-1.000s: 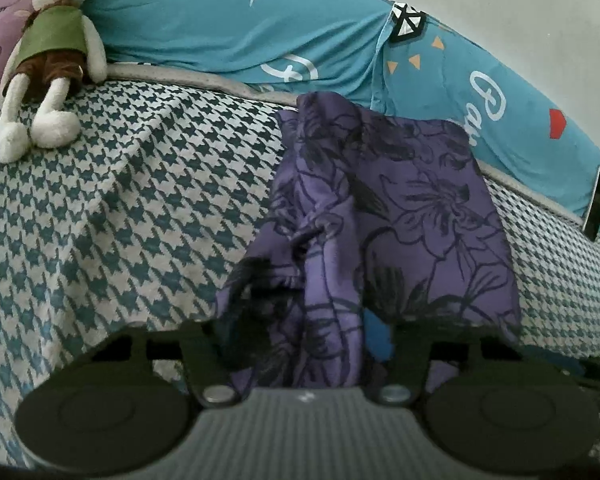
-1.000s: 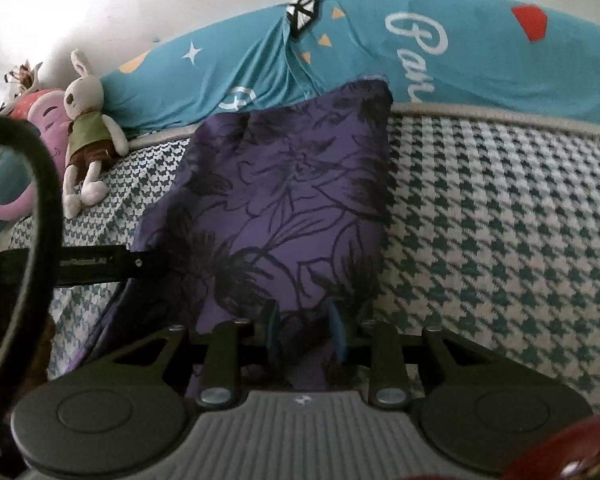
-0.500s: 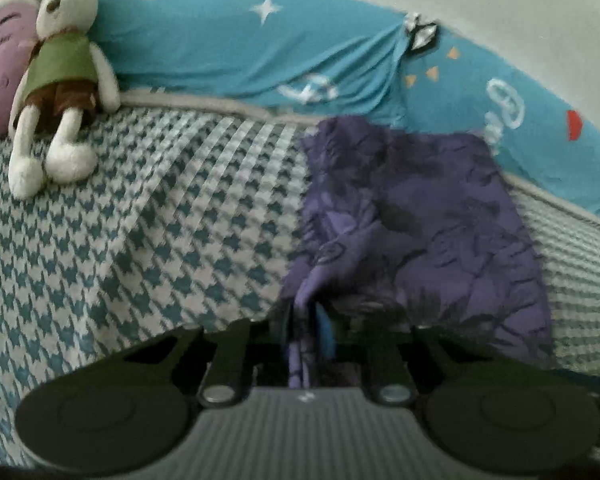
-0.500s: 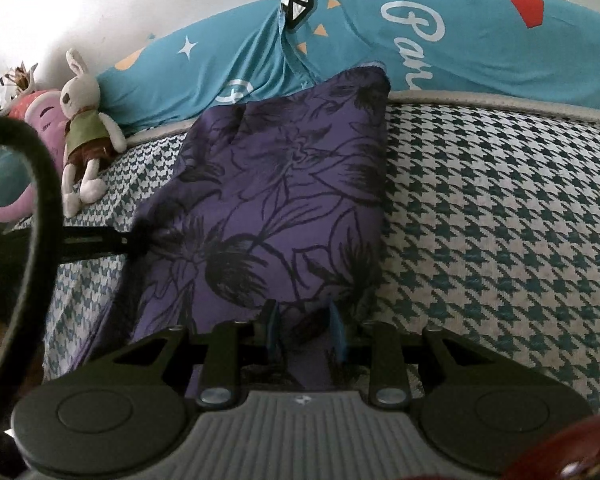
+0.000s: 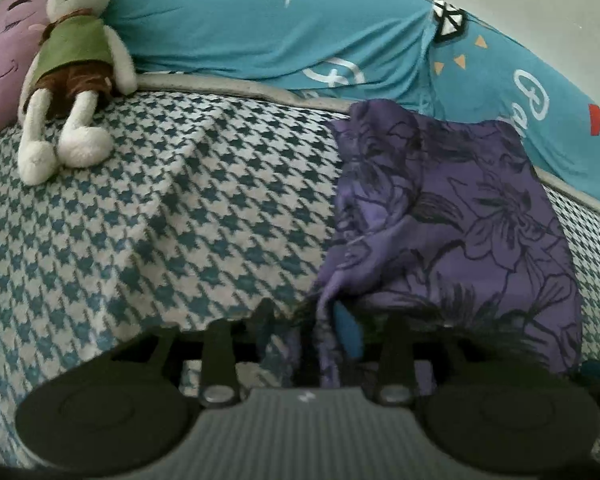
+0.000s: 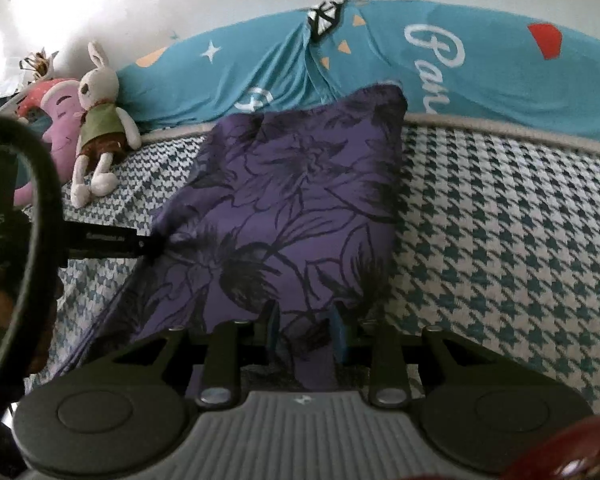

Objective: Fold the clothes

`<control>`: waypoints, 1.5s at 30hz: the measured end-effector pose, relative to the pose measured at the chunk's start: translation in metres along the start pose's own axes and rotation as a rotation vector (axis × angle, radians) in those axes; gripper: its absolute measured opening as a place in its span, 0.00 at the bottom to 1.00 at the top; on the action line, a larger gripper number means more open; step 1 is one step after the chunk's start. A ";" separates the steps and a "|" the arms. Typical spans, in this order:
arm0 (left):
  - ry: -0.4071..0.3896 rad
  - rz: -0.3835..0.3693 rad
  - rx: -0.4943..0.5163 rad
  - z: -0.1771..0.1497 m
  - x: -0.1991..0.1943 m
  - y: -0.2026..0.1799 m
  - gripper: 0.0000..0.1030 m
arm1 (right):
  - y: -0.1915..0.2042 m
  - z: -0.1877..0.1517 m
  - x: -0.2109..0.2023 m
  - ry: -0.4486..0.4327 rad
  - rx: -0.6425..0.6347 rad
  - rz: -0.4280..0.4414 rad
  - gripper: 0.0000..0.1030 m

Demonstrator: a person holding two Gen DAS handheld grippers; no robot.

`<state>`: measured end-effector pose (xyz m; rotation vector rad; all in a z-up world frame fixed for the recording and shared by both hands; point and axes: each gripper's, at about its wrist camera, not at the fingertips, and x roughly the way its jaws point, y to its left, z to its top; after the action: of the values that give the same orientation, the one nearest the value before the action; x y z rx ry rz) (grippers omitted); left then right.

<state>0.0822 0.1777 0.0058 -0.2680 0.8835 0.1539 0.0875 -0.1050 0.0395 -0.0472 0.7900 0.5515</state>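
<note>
Purple garment point(image 6: 300, 200) on bed point(image 6: 500, 240), far end at headboard-side edge, left gripper point(image 5: 312, 328) pinching its bunched left edge, right gripper point(image 6: 305, 326) clamped on near hem.

Matt purple cloth garment point(image 6: 300, 208)

Left gripper point(image 5: 306, 330) pinches purple garment point(image 5: 452, 224) edge.
</note>
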 end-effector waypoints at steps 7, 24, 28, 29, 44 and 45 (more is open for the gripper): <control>-0.016 0.001 -0.021 -0.006 -0.014 0.013 0.49 | 0.015 -0.001 -0.004 -0.038 -0.035 0.075 0.27; -0.031 0.043 -0.082 -0.016 -0.062 0.034 0.59 | 0.077 -0.025 -0.007 -0.020 -0.141 0.294 0.27; -0.061 0.070 -0.045 -0.018 -0.073 0.028 0.69 | 0.095 -0.033 -0.002 0.005 -0.154 0.351 0.27; -0.065 0.069 -0.043 -0.018 -0.074 0.027 0.69 | 0.098 -0.034 0.001 0.012 -0.151 0.359 0.27; -0.094 0.046 -0.092 -0.009 -0.085 0.028 0.77 | 0.136 -0.051 0.042 0.076 -0.091 0.349 0.37; -0.097 0.044 -0.094 -0.008 -0.086 0.029 0.77 | 0.138 -0.053 0.042 0.069 -0.100 0.334 0.35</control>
<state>0.0153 0.2007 0.0626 -0.3260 0.7869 0.2483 0.0092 0.0196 -0.0042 -0.0264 0.8431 0.9098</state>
